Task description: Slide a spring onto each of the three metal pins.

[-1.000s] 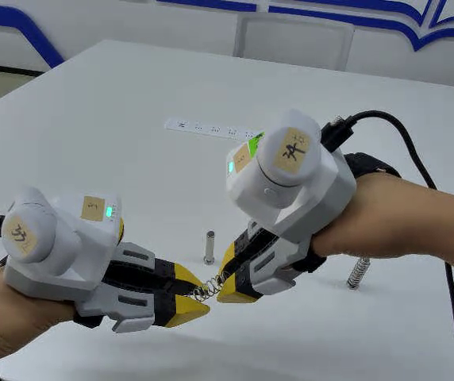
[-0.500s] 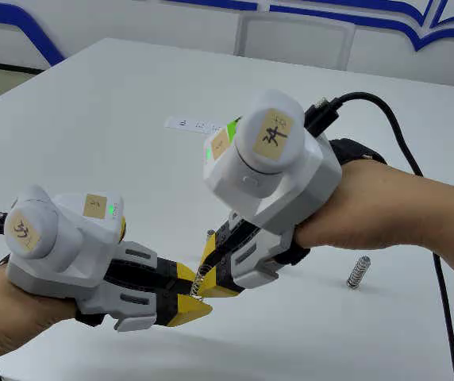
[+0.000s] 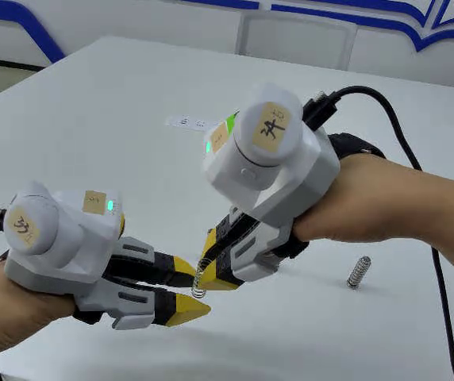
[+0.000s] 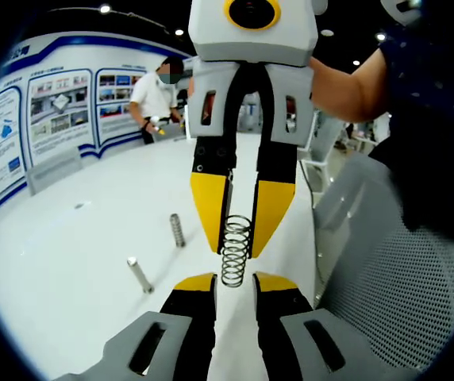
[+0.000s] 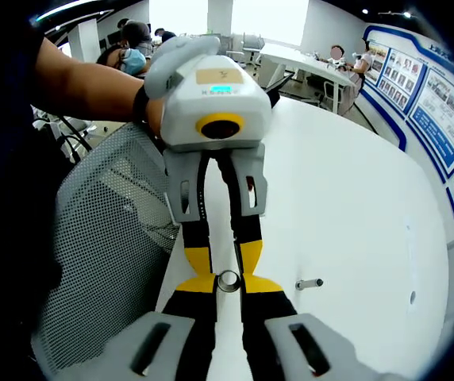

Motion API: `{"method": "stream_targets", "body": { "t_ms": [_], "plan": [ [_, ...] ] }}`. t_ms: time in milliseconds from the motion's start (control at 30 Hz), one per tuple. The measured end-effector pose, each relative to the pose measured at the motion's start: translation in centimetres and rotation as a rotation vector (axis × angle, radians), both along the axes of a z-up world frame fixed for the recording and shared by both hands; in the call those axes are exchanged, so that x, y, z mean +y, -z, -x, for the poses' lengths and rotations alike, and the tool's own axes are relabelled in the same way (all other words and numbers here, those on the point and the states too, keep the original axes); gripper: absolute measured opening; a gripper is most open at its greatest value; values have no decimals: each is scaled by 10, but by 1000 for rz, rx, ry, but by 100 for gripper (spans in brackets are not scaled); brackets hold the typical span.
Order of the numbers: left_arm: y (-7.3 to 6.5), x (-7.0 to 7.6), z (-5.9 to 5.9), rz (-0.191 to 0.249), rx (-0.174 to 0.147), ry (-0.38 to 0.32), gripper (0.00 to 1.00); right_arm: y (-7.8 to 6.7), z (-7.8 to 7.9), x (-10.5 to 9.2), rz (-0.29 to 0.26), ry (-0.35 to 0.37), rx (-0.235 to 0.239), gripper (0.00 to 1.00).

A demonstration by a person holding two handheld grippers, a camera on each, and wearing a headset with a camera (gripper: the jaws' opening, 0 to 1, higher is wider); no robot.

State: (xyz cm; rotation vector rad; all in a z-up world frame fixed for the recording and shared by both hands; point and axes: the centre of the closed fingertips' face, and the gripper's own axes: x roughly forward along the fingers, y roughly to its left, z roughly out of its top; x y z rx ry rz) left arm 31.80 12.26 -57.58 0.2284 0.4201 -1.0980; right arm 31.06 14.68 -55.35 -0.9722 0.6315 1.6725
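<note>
Now, itemised from the jaws outward.

Right gripper (image 5: 229, 284): jaws clamped on the spring (image 4: 235, 252) around its upper coils. It has held this grip for the past second, while the gripper has swung in toward the left one and tipped steeper.

Spring: a second ago it was stretched almost level between both sets of yellow tips. It now hangs close to upright from the right jaws, its lower end loose in the gap of the left jaws.

Left gripper (image 4: 235, 282): jaws parted and gripping nothing. A second ago they looked pinched on the spring's far end. Judgement: the hand-over is finished, and the spring rests with the right gripper alone, turned the right way for lowering over a pin.

Pin (image 4: 140, 275): bare on the table (image 3: 92, 119), at 9 o'clock of the spring in the left gripper view. In the head view it stood at 12 o'clock of the tips a second ago; the right gripper now covers it.

Second spring (image 3: 358, 271): at 3 o'clock of the tips in the head view, tilted on the table, well apart, place unchanged. Whether a pin stands inside it cannot be told.

Socket strip (image 3: 181, 121): at 12 o'clock, far off.

Task standing: the visible pin is unfitted, and threading has not yet begun.
</note>
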Motion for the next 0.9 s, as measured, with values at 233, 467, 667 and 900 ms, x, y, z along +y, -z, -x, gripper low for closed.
{"method": "stream_targets", "body": {
  "t_ms": [233,467,667,900],
  "plan": [
    [-4,11,-2,13,8,-39,25,0,-6,-3,4,15,-6,12],
    [-4,19,-3,27,21,-80,31,0,-12,-5,6,29,-10,12],
    [-5,26,-3,41,28,-118,38,0,-25,-10,9,59,-22,12],
    [-4,33,-3,66,38,-165,45,-2,-39,-12,0,97,-29,12]
  ]
}}
